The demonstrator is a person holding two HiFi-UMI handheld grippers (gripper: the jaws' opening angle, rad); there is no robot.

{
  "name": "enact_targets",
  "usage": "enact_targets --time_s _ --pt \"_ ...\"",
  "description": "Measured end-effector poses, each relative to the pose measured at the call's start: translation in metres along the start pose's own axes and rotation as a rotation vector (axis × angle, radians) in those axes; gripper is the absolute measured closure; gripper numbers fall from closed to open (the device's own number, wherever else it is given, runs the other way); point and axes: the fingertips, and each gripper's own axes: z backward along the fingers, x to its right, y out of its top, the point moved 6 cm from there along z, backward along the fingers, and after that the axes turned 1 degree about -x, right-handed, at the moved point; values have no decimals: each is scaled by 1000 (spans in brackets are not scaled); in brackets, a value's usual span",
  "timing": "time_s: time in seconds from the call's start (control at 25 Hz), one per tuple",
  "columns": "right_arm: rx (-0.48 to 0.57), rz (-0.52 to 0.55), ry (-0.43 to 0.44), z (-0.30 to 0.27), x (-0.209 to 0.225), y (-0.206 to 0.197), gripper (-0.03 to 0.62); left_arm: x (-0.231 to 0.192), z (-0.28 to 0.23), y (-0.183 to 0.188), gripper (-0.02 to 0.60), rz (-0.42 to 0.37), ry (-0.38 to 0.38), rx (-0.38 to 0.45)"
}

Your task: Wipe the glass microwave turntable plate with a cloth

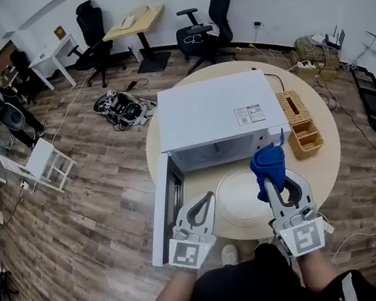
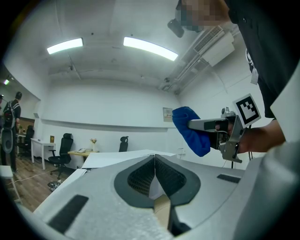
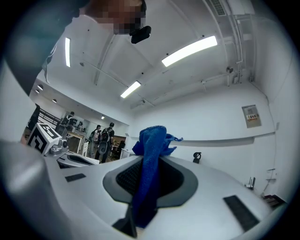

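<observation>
**Wiping not yet begun, judging by the raised cloth point(image 1: 269, 163).**
Head view: the turntable plate point(image 1: 242, 199) is lying at the tabletop's point(image 1: 328, 167) near edge. Left gripper view: the left gripper point(image 2: 154, 157) is pressing its jaws together, empty. Right gripper view: the right gripper point(image 3: 149, 160) is pinching the cloth — all wiping remains.

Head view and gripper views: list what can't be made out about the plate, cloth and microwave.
- Glass plate: head view, right edge hidden behind the blue cloth and right gripper.
- Microwave cavity: head view, hidden under its own top.
- Label on the microwave top: head view, print too small to read.
- The blue cloth's lower end: right gripper view, tucked between the jaws.
</observation>
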Motion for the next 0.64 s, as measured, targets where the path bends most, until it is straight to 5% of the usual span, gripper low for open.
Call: enact_targets --time_s 0.64 --pt "24 4 -27 -1 0 7 528 2 -1 6 575 2 -24 28"
